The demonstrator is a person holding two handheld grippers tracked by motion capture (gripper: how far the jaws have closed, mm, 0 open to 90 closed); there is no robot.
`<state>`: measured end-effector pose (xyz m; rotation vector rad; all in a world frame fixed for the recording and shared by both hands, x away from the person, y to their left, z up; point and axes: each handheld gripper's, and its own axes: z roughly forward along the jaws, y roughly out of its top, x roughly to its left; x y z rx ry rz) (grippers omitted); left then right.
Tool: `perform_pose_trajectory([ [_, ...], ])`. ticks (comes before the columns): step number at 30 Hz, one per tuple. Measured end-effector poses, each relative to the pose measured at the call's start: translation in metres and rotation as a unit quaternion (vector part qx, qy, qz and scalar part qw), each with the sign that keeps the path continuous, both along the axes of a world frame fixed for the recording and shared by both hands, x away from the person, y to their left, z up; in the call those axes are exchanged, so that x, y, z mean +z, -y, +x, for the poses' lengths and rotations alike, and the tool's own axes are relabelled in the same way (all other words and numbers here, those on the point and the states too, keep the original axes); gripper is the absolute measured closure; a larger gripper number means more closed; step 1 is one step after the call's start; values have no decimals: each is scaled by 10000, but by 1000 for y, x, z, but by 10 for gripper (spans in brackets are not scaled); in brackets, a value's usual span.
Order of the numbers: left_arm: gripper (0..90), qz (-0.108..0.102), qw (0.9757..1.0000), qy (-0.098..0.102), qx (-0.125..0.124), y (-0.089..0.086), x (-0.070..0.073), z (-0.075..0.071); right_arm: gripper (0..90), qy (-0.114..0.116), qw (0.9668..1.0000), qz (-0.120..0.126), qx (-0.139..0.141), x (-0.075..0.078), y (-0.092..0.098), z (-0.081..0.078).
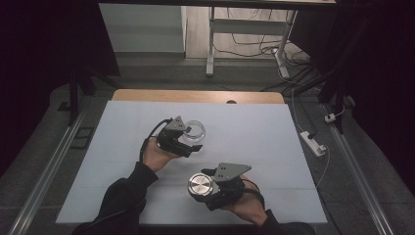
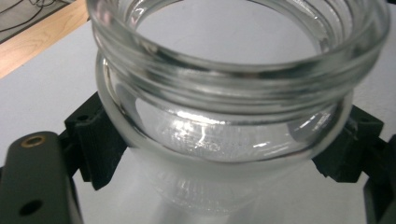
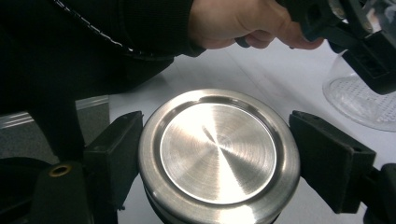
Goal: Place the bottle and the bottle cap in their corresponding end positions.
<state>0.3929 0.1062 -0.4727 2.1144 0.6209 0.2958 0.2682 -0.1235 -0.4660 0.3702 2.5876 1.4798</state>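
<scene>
One glass jar point(image 1: 194, 129), one metal lid point(image 1: 200, 185), two grippers

Looking down and forward from above the desk point(image 1: 244, 127); riding close behind each pair of fingers; sharing, apparently, the glass jar point(image 1: 194, 130).

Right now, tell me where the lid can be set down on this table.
Bare white table lies right of the glass jar and along the left edge. It is crowded mid-table, between the left gripper and the right gripper holding the metal lid.

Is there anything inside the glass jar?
Empty. The glass jar, held in the left claw, has an open mouth, and the white table shows straight through its clear wall.
</scene>
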Motion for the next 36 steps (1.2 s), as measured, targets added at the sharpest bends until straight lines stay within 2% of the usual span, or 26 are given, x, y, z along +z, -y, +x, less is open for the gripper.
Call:
perform_pose_trajectory([
  [20,156,65,9999,29,132,15,-19,24,200,-115,9996,-238,-55,-32,-8,7],
  [36,156,150,9995,23,269,16,-31,32,200,-215,9987,-436,-150,-53,-11,15],
])
